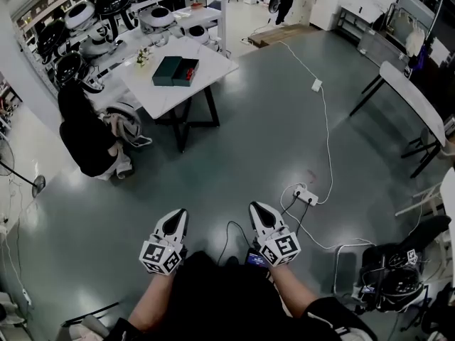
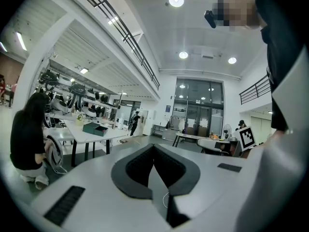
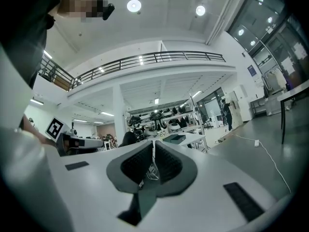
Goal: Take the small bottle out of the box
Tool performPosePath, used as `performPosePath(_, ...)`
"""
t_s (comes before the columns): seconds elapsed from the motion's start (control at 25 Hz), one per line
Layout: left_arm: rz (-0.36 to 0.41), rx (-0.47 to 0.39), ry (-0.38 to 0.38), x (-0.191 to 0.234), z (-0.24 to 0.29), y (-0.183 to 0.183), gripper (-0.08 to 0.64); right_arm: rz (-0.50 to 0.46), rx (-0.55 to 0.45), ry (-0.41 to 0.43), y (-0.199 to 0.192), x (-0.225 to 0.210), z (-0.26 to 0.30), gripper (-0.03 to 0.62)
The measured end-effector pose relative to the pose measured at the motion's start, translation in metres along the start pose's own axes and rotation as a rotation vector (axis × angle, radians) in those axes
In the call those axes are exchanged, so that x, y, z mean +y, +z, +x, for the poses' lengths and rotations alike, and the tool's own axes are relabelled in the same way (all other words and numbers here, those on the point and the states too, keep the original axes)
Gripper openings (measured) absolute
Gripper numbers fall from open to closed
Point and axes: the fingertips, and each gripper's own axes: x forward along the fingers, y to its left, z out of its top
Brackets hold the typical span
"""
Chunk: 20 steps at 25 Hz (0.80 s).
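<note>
A dark green box (image 1: 175, 70) with a red part on its right side lies on a white table (image 1: 213, 66) far ahead across the floor. No small bottle shows in any view. My left gripper (image 1: 178, 215) and right gripper (image 1: 257, 208) are held close to my body, side by side, pointing toward the table. Both are shut with nothing between the jaws. The left gripper view has its gripper (image 2: 153, 146) shut and the box (image 2: 95, 128) small at the left. In the right gripper view the gripper (image 3: 154, 143) is shut, with the box (image 3: 175, 138) just beyond its tips.
A person in black (image 1: 85, 130) crouches left of the table. Shelves of round white and black devices (image 1: 92, 20) line the back left. A white cable and power strip (image 1: 306, 195) lie on the floor ahead. A grey table (image 1: 416, 101) and a dark bag (image 1: 394, 275) stand at the right.
</note>
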Motion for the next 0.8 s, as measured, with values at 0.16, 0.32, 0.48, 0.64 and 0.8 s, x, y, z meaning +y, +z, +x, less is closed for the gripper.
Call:
performPosePath(0.16,0.010,-0.003,-0.007,-0.010,0.001,-0.001,0.015,0.000,0.004,-0.039,0.001,-0.009,-0.013,0.040)
performPosePath(0.32,-0.004,-0.016,0.009,-0.005,0.010,-0.001,0.015,-0.006,0.011,-0.061,0.006,-0.014,-0.012,0.040)
performPosePath(0.48,-0.036,-0.027,0.012,0.001,0.022,-0.005,0.015,-0.019,0.017,-0.050,0.003,-0.021,-0.007,0.040)
performPosePath(0.64,-0.051,-0.022,0.009,0.012,0.034,-0.011,0.015,-0.006,0.029,-0.066,0.001,-0.033,0.002,0.040)
performPosePath(0.8,-0.070,-0.019,0.008,0.028,0.061,-0.014,0.015,-0.002,0.051,-0.075,-0.001,-0.049,0.023,0.040)
